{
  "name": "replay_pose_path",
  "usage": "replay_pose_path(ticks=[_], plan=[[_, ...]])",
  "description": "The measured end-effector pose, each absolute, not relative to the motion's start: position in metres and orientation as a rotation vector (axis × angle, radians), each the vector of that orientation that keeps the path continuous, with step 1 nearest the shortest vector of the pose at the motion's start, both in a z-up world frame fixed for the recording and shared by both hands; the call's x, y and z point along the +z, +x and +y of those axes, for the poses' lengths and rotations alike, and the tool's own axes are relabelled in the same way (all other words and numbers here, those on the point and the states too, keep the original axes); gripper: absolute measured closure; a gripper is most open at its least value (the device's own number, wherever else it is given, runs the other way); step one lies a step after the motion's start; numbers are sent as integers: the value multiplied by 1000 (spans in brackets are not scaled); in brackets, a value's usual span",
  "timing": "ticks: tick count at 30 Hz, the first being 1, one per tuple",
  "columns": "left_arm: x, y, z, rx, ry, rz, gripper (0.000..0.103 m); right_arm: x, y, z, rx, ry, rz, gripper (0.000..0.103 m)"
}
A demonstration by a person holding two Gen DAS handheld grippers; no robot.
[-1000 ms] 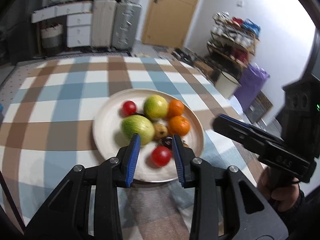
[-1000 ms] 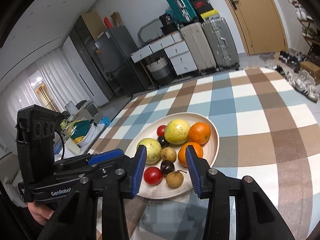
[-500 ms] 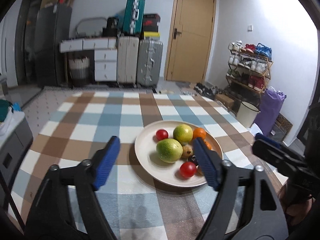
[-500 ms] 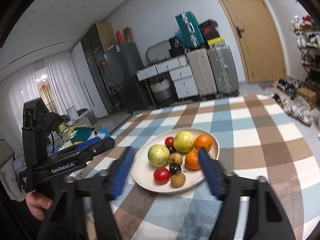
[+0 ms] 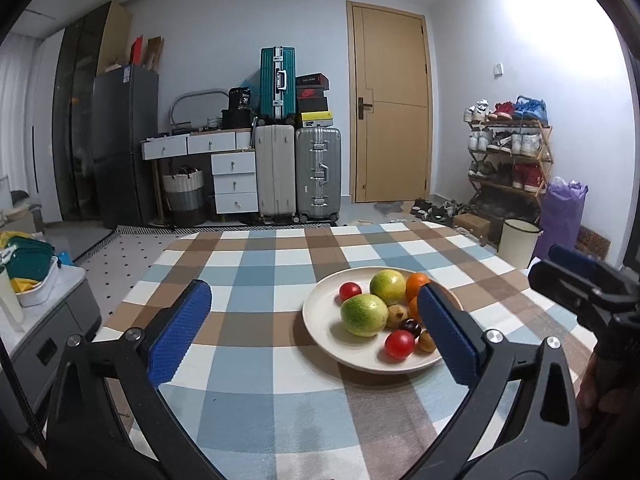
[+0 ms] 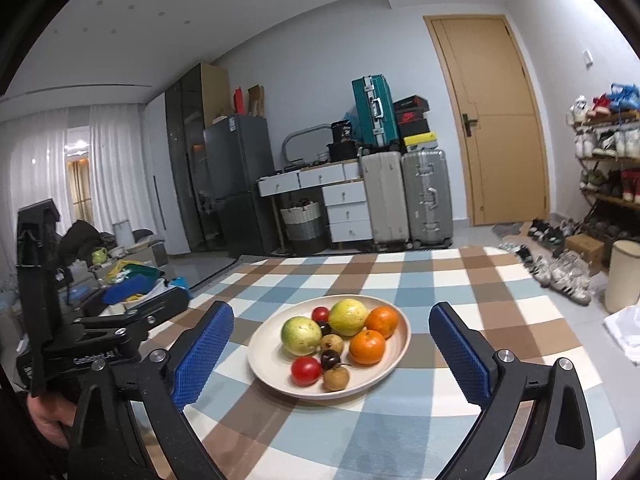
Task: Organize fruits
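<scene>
Left wrist view is showing the checked table (image 5: pixel 280 368) stretching away to its far edge, with bare cloth lying open left of the plate (image 5: pixel 320 320). The plate of fruit (image 6: pixel 348 316) is sitting toward the table's right side, ahead of both grippers. The left gripper (image 5: pixel 316 332) is opening wide, nothing between its jaws. The right gripper (image 6: pixel 332 350) is opening wide too, empty, with the plate lying beyond its fingers.
</scene>
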State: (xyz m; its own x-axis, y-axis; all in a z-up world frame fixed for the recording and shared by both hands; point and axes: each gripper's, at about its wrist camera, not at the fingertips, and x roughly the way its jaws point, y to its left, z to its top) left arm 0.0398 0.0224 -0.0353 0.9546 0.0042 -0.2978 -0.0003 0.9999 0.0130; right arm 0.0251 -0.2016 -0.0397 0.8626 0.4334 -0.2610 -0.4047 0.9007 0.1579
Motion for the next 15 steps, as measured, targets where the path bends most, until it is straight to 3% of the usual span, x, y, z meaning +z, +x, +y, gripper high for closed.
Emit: replay_pose_path(ticks=[15], plan=[[-59,45,37,46,-38,330,0,-54,25,-188,319,-25,327,1]])
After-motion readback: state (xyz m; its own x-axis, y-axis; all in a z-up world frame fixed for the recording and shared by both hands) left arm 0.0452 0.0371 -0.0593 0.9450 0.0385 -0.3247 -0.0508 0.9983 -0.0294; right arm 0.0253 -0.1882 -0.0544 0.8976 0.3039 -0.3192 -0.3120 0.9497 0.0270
